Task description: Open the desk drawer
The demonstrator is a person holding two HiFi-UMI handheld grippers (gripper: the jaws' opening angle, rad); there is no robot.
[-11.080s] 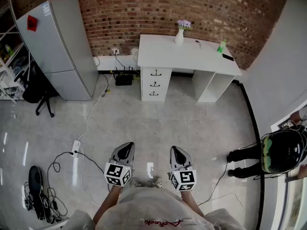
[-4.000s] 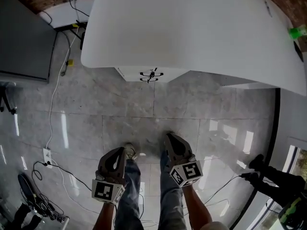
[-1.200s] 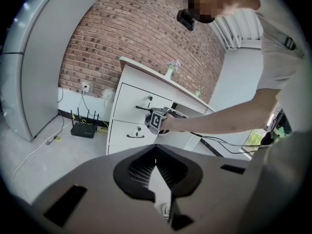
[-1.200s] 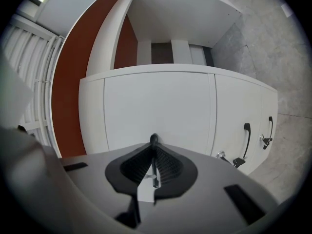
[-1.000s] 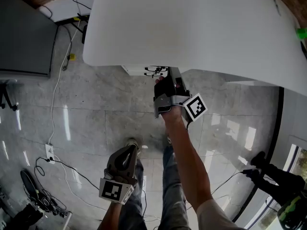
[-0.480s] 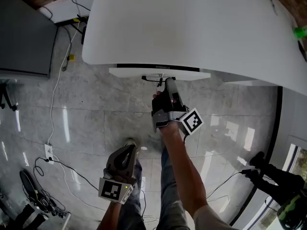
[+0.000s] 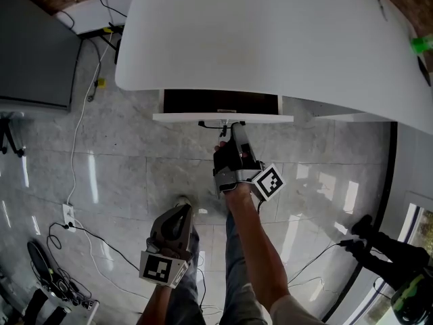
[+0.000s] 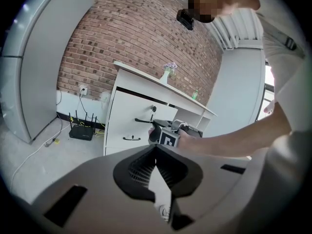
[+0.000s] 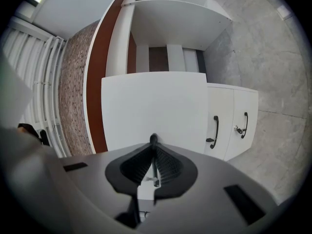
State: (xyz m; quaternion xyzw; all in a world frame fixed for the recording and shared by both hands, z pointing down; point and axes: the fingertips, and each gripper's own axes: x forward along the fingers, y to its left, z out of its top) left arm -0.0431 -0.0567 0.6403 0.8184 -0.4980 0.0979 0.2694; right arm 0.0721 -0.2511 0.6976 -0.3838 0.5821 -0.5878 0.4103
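Right gripper (image 9: 153, 141): my jaws are pinched on the dark handle (image 7: 210, 123) of the top drawer, with the bar right at the tips.
Top drawer (image 9: 153, 106): its white front is straight ahead of the right jaws, just past the tips. It is partway out from under the desk top (image 7: 270, 39), with a dark opening (image 7: 220, 101) behind the front.
Lower drawers (image 9: 222, 123): off to one side of the right jaws, both closed, each with a dark handle.
Left gripper (image 8: 156, 149): my jaws are pressed together with nothing between them. It is held low over the grey floor (image 7: 135, 154), well apart from the desk, with the drawers far beyond the tips.
Markings: a black-and-white square pattern on the right marker cube (image 7: 269, 181) and the left marker cube (image 7: 161, 268). This is the only print I can make out.
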